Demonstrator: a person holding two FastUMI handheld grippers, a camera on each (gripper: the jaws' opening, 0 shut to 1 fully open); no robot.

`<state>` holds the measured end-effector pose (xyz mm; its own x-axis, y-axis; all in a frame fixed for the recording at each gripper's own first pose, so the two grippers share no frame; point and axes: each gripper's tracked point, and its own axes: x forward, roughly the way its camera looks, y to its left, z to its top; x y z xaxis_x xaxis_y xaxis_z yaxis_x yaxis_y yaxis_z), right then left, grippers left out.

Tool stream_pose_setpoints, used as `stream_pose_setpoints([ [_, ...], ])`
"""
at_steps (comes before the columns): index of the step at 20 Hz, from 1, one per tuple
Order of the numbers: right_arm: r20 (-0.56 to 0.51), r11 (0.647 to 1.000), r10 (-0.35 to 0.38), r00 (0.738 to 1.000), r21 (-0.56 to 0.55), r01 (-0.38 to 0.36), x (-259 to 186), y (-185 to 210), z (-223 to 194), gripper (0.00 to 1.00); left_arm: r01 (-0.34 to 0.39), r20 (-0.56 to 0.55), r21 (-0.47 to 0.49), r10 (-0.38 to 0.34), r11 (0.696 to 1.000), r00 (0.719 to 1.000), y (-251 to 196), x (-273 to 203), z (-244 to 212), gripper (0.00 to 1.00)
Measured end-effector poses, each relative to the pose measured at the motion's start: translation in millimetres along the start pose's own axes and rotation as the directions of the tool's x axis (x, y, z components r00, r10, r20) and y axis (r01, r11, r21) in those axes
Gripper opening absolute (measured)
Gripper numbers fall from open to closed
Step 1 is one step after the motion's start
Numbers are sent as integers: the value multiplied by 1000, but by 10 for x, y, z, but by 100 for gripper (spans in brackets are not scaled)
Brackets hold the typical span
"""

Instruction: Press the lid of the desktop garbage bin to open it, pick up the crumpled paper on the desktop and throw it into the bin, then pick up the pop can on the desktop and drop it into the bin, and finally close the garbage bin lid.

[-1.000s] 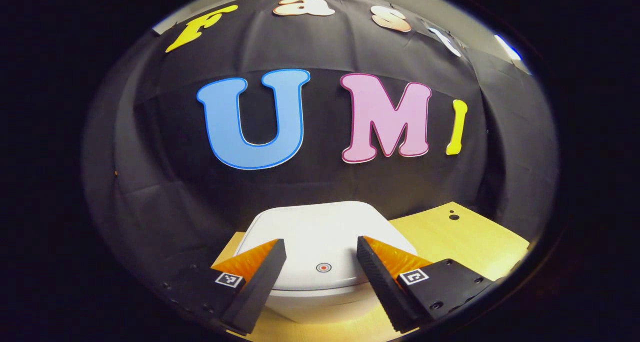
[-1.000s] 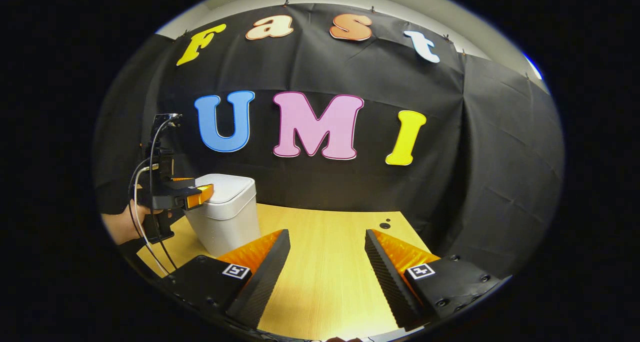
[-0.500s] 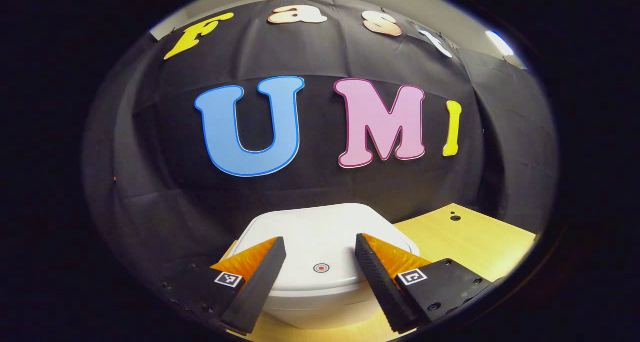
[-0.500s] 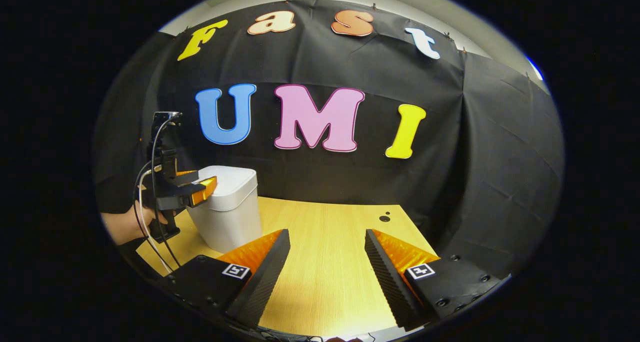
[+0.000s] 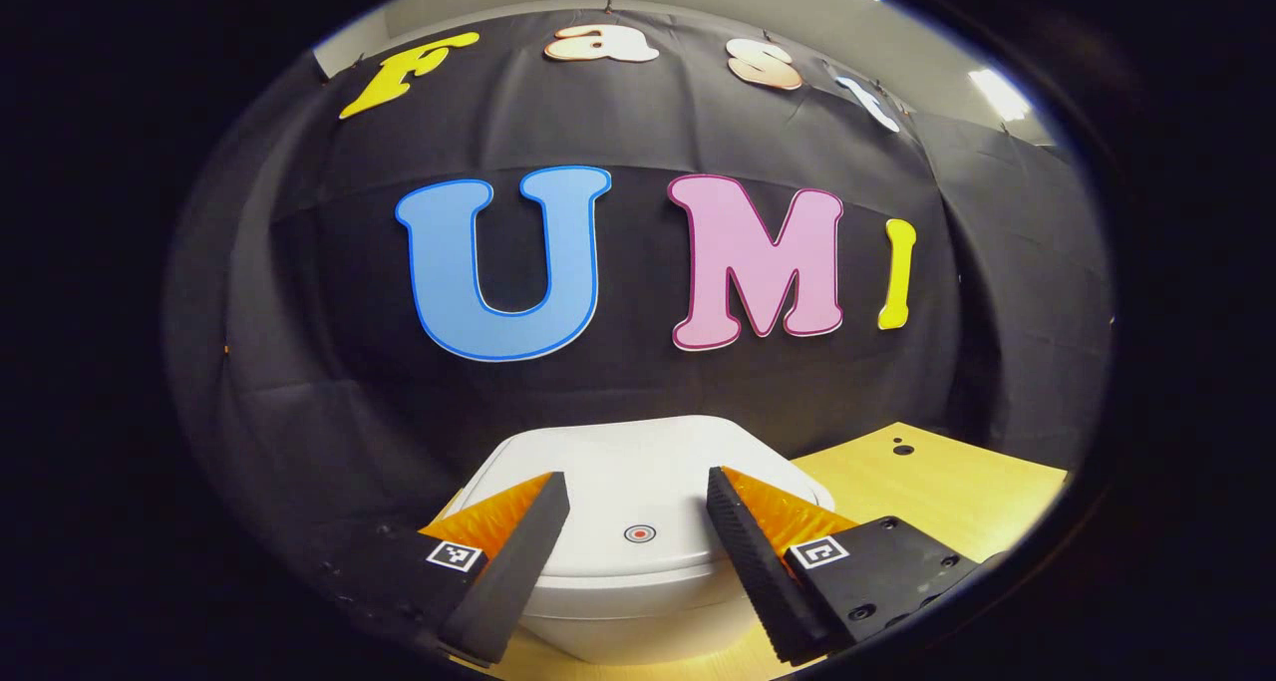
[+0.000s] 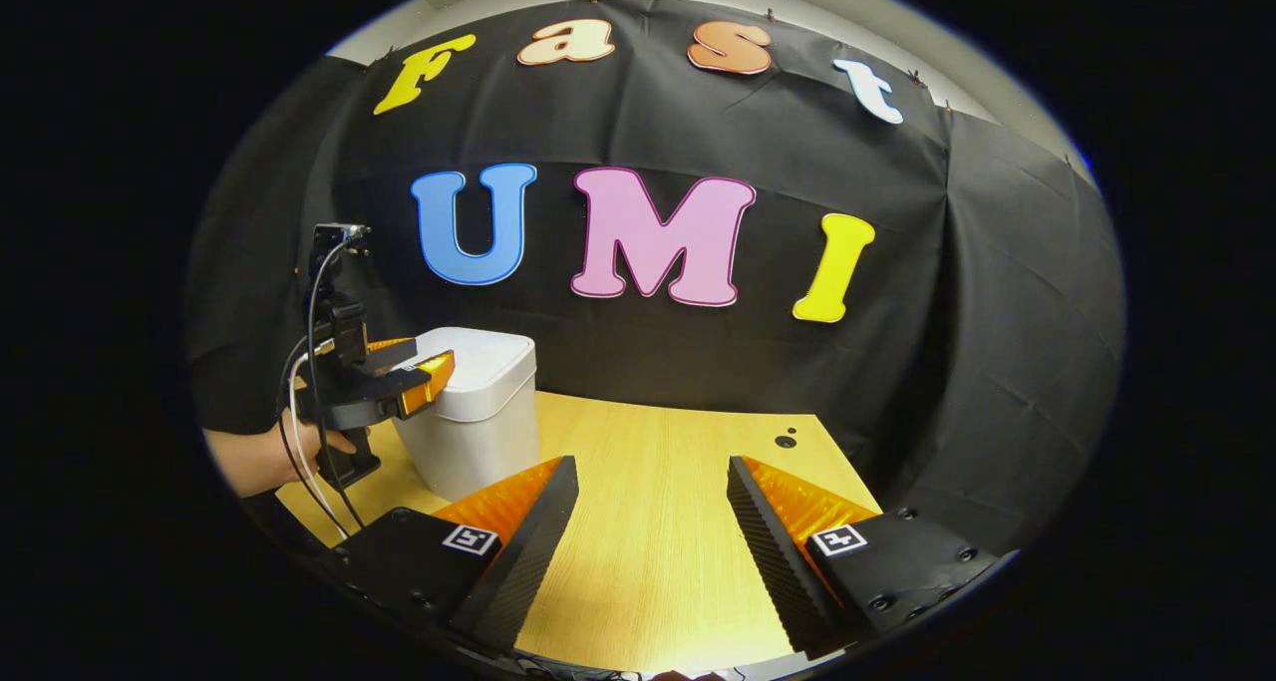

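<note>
The bin (image 6: 477, 417) stands at the far left of the table (image 6: 658, 521), close to the wall cloth, with its lid (image 5: 638, 492) down flat. It looks like stiff, smooth white plastic, probably light and empty, so a hard sideways shove could slide it on the wood. The place to act is not a grasp at all: a small round mark (image 5: 640, 533) near the lid's near edge looks like the press point, and a short downward push there should release the latch.

The left gripper (image 5: 638, 497) hangs just above the lid's near edge with its fingers spread, 1 on each side of the mark; I cannot tell whether either touches the plastic. In the right gripper view the same tool (image 6: 424, 377) sits over the bin's near left rim, held by a hand (image 6: 299, 447). The right gripper (image 6: 653, 507) hangs over bare wood, well apart from the bin, fingers spread and holding nothing.

Count: 1 bin, 1 lid, 1 mark, 2 grippers, 1 hand, 2 small holes (image 6: 785, 441) at the table's far right.
</note>
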<state>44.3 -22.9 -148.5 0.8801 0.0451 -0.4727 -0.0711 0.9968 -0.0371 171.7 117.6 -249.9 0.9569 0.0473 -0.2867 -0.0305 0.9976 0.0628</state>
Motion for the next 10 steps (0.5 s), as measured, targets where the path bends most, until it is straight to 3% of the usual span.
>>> stream_pose_setpoints([
  [5, -21, 999, 33, 999, -1, -33, 44, 25, -88, 97, -26, -1, 74, 26, 997, 1000, 28, -13, 134, 94],
  [10, -13, 998, 61, 998, 6, -61, 74, -26, -76, 98, -65, -28, 47, 67, 997, 997, 93, -45, 115, 95],
])
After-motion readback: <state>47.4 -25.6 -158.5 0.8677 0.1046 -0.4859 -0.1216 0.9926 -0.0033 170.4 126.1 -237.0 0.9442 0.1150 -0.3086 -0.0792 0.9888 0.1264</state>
